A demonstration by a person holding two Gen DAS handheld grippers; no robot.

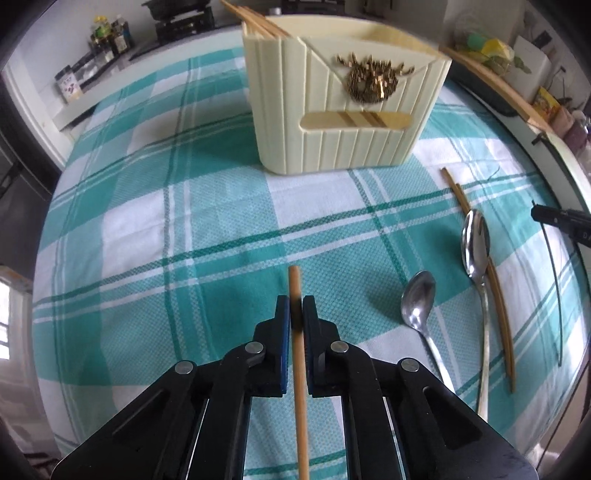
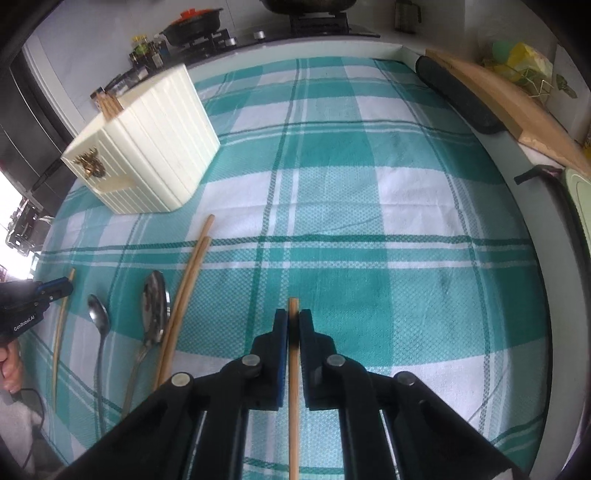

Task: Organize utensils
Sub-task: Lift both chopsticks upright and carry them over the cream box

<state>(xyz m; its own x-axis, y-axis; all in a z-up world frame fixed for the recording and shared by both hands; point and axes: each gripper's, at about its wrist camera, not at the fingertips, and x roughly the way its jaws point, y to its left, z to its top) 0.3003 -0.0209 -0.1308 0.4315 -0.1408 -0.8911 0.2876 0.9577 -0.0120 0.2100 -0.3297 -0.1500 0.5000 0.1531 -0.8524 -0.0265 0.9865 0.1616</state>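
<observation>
My left gripper (image 1: pixel 295 308) is shut on a wooden chopstick (image 1: pixel 299 365) low over the checked cloth. My right gripper (image 2: pixel 293 321) is shut on another chopstick (image 2: pixel 293 387). A cream utensil holder (image 1: pixel 343 110) stands ahead in the left wrist view, with several chopsticks (image 1: pixel 255 18) in its back slot; it also shows in the right wrist view (image 2: pixel 147 155). Two chopsticks (image 2: pixel 184 291), a big spoon (image 2: pixel 153 306) and a small spoon (image 2: pixel 99 321) lie on the cloth between the grippers. They also show in the left wrist view: the big spoon (image 1: pixel 476 243), the small spoon (image 1: pixel 417 299).
A teal and white checked cloth (image 2: pixel 369 221) covers the table. A wooden board (image 2: pixel 517 110) and a dark pad (image 2: pixel 458 99) lie along the right edge. A stove with pans (image 2: pixel 207 33) and bottles (image 1: pixel 110 37) stand behind the table.
</observation>
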